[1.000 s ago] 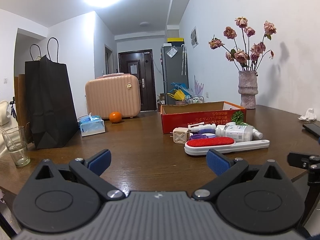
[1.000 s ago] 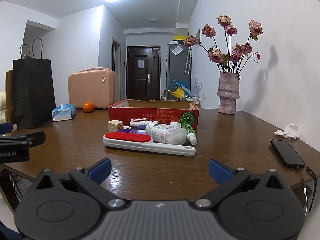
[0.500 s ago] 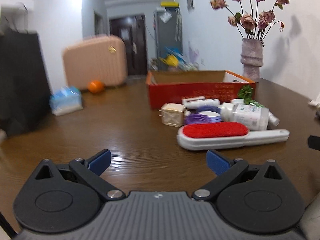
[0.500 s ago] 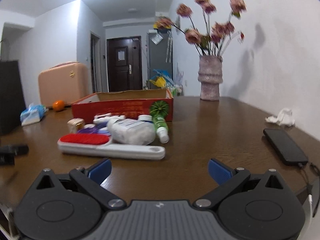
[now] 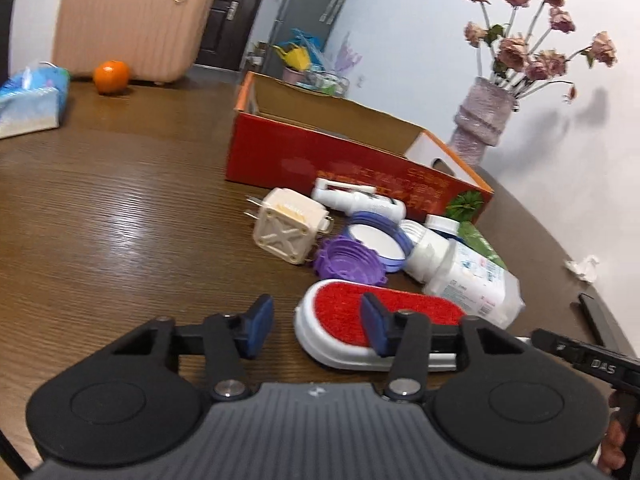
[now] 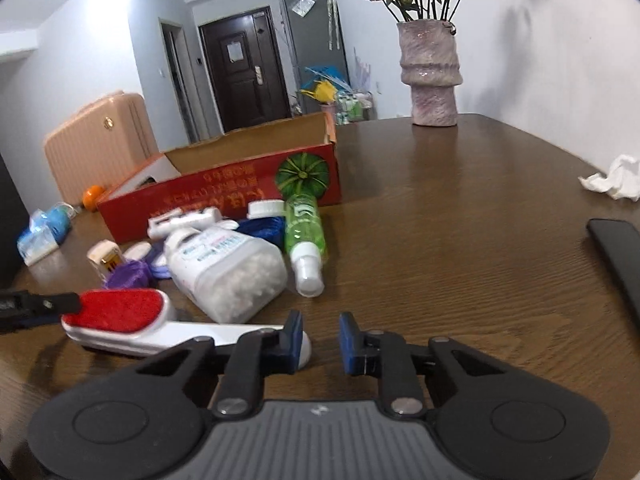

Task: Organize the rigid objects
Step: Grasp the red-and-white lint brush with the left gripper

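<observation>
A white lint brush with a red pad [image 5: 400, 312] [image 6: 120, 312] lies at the near edge of a pile on the brown table [image 5: 120, 220]. Behind it are a white bottle [image 6: 228, 264], a green spray bottle [image 6: 304, 236], a purple lid [image 5: 348, 260], a cream plug adapter [image 5: 288, 228] and a white pump head [image 5: 360, 200]. An open red cardboard box [image 5: 340, 160] [image 6: 224, 196] stands beyond them. My left gripper [image 5: 316, 330] is closing around the brush's head end, with its pads off the brush. My right gripper [image 6: 320, 344] is closing at the handle tip, a gap still showing.
A vase of dried roses [image 6: 432, 76] stands at the far right. A black phone [image 6: 620, 252] and a crumpled tissue [image 6: 616, 176] lie on the right. An orange [image 5: 111, 76], a tissue pack [image 5: 28, 104] and a pink suitcase [image 5: 132, 20] are at the far left.
Both grippers have moved in over the table towards the pile and tipped downward. Their jaws, wide open before, now stand much narrower at the two ends of the lint brush.
</observation>
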`<move>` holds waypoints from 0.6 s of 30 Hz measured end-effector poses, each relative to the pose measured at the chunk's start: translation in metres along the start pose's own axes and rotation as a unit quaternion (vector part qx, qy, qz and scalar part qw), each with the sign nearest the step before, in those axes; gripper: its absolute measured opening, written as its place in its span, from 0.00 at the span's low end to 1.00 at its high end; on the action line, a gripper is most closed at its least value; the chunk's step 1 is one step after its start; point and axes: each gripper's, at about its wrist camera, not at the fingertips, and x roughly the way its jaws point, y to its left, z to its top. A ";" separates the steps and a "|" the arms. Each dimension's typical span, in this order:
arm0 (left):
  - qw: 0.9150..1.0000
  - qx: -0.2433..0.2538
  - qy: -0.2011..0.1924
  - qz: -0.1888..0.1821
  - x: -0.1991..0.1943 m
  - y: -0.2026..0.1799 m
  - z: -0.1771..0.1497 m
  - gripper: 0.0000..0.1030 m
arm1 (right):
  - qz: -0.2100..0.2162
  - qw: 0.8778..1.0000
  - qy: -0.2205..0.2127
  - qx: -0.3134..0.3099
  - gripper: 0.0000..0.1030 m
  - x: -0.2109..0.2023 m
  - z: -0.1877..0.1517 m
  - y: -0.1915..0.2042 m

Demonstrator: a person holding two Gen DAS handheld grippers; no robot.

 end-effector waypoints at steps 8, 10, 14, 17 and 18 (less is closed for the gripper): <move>0.999 -0.030 0.017 -0.031 -0.002 0.003 -0.001 0.39 | 0.024 0.999 0.014 0.028 0.18 -0.002 -0.005 -0.006; 0.999 -0.028 0.021 -0.029 -0.009 0.000 -0.006 0.39 | 0.028 0.999 0.012 0.023 0.12 -0.006 -0.007 -0.006; 0.998 -0.038 0.029 -0.034 -0.034 -0.001 -0.024 0.39 | 0.031 0.999 0.011 0.041 0.12 -0.020 -0.018 -0.009; 0.998 -0.045 0.033 -0.034 -0.057 0.003 -0.040 0.38 | 0.042 0.998 0.012 0.042 0.12 -0.035 -0.028 -0.008; 0.998 -0.047 0.032 -0.035 -0.064 0.005 -0.046 0.38 | 0.045 0.998 0.012 0.039 0.12 -0.039 -0.031 -0.007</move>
